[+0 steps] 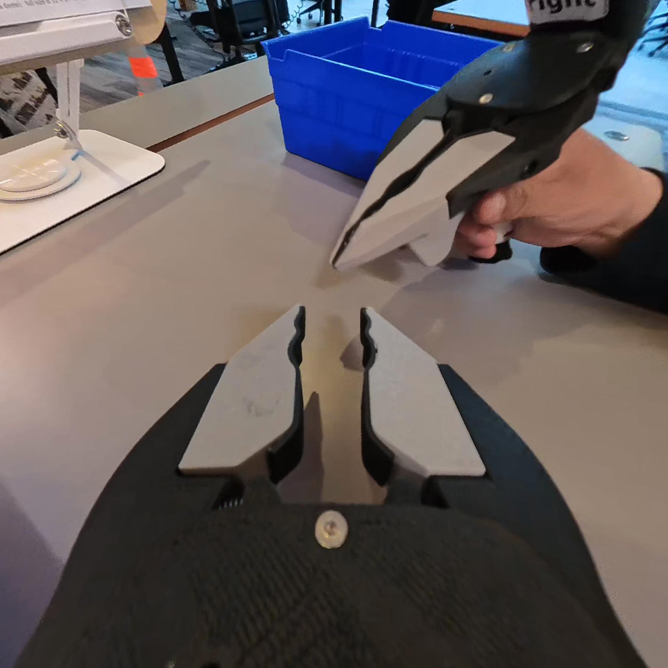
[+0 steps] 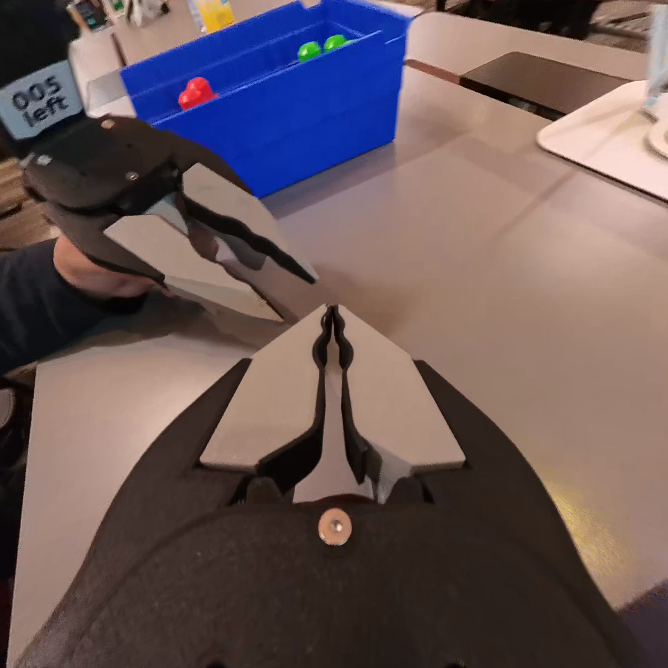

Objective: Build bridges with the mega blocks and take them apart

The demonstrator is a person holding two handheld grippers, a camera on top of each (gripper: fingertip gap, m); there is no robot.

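Observation:
My left gripper [image 1: 332, 311] hovers low over the grey table [image 1: 180, 289]. Its jaws stand apart with only bare table between them. It also shows in the right wrist view [image 2: 298, 300], open and empty. My right gripper [image 2: 332, 307] is shut, its pads meeting at the tips with nothing between them. In the left wrist view it [image 1: 338, 260] points down at the table just ahead of my left fingertips. A blue bin [image 2: 289, 119] stands behind both grippers. It holds a red block [image 2: 195, 94] and green blocks [image 2: 311, 50].
The blue bin [image 1: 343, 108] sits at the back of the table. A white stand on a flat white base [image 1: 72, 173] is at the far left; it shows at the right in the right wrist view [image 2: 596, 144]. A hand [image 1: 560, 209] holds the right gripper. Less than 4 cm separates the two grippers' tips.

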